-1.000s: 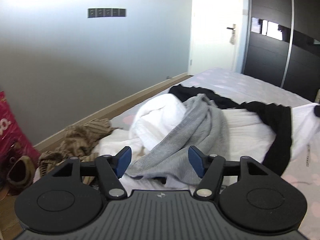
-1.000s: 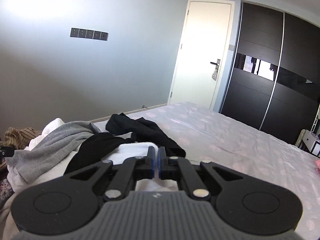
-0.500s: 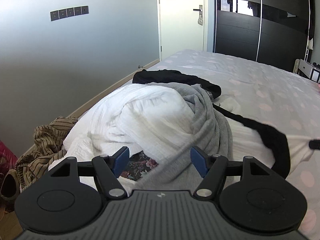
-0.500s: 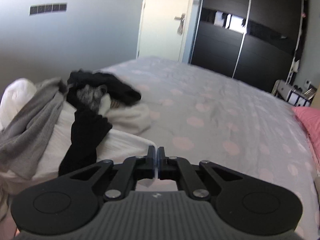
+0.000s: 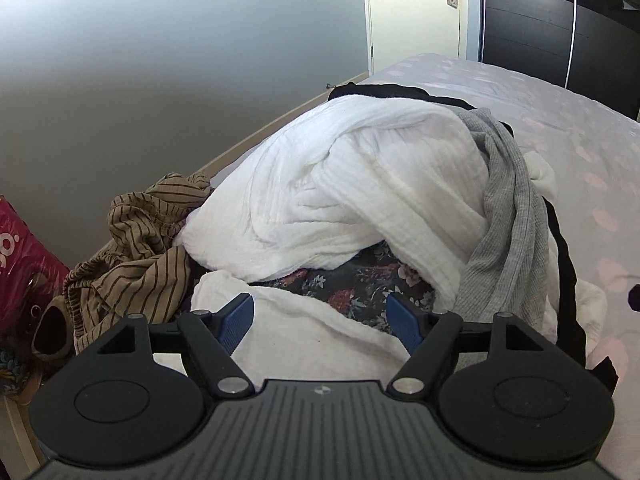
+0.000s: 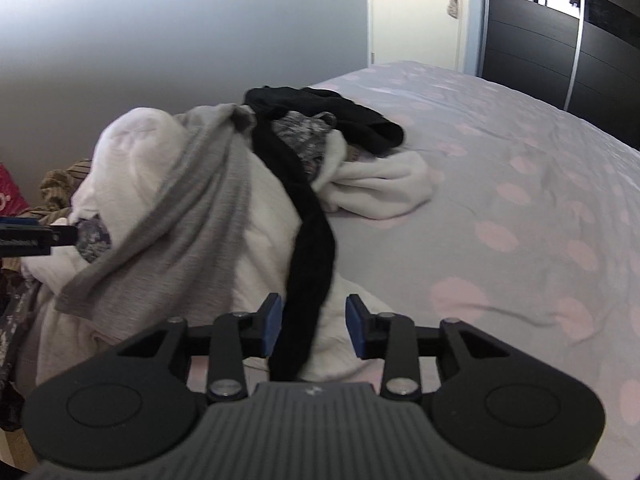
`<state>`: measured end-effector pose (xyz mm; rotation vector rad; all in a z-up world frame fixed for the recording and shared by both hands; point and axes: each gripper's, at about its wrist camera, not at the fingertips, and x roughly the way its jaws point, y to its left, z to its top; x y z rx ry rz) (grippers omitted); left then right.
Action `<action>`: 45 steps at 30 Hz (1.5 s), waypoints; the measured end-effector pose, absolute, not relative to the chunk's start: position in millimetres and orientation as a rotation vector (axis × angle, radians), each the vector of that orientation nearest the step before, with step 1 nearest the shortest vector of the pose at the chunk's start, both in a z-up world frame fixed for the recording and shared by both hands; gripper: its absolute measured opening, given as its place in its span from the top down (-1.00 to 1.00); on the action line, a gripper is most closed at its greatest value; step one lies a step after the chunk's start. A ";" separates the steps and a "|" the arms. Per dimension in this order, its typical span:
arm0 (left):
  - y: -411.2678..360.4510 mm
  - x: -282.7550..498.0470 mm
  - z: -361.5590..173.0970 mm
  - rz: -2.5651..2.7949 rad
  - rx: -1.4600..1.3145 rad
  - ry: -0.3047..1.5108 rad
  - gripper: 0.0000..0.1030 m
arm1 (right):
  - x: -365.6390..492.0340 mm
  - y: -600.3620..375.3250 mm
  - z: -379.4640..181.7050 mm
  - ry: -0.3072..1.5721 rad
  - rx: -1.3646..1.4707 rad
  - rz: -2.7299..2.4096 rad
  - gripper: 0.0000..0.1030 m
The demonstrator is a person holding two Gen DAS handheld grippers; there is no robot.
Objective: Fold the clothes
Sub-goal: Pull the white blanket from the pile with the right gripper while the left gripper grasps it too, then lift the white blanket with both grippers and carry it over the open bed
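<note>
- Left gripper (image 5: 320, 322) over the near edge of the clothes heap, blue-padded fingers (image 5: 236, 320) spread wide, nothing between them.
- Just ahead of those fingers: a dark floral-print fabric (image 5: 360, 292) peeking out from under a big white ribbed garment (image 5: 360, 188) mounded on top.
- Grey knit garment (image 5: 508, 220) draped down the right side of the white mound, a long black garment (image 5: 564, 264) trailing alongside it.
- Tan striped crumpled cloth (image 5: 140, 248) at the heap's left, by the bed edge; pink bag (image 5: 20, 264) on the floor beyond.
- Right gripper (image 6: 314, 330) parted as well, blue pads (image 6: 274, 326) either side of the black garment's (image 6: 312, 256) lower end, not closed on it; contact with the left pad impossible to tell.
- From the right wrist view, grey knit (image 6: 188, 216) slung diagonally over the white bulk (image 6: 132, 148), a cream fleece piece (image 6: 380, 188) spilling onto the lilac bedspread with pink dots (image 6: 520, 200).
- Whole pile unfolded, sitting on the bed's left portion.
- White door (image 6: 416, 12) and dark sliding wardrobe (image 6: 560, 40) behind.
</note>
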<state>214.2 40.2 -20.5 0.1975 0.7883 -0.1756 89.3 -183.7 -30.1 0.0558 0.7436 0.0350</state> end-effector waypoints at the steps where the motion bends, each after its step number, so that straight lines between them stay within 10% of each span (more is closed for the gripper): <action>1: 41.2 215.2 -21.8 -0.172 0.198 0.795 -0.40 | 94.6 -173.3 -28.3 0.738 0.048 0.064 0.09; 14: 36.8 239.3 -9.6 -0.340 0.013 0.788 -0.28 | 171.4 -101.5 -27.1 0.727 -0.041 0.158 -0.09; 25: 0.9 260.1 -20.9 -0.346 0.123 0.833 0.88 | 191.0 -111.3 -36.7 0.758 -0.101 0.130 0.72; 33: 3.3 246.0 12.9 -0.290 0.155 0.650 0.96 | 192.4 -161.6 -13.3 0.673 -0.165 -0.069 0.83; 42: 16.6 239.8 37.6 -0.260 0.106 0.570 0.97 | 216.1 -199.6 -1.1 0.688 -0.198 -0.233 0.78; 45: 10.4 227.2 51.1 -0.321 0.096 0.534 0.97 | 202.5 -198.1 -6.6 0.706 -0.154 -0.181 0.22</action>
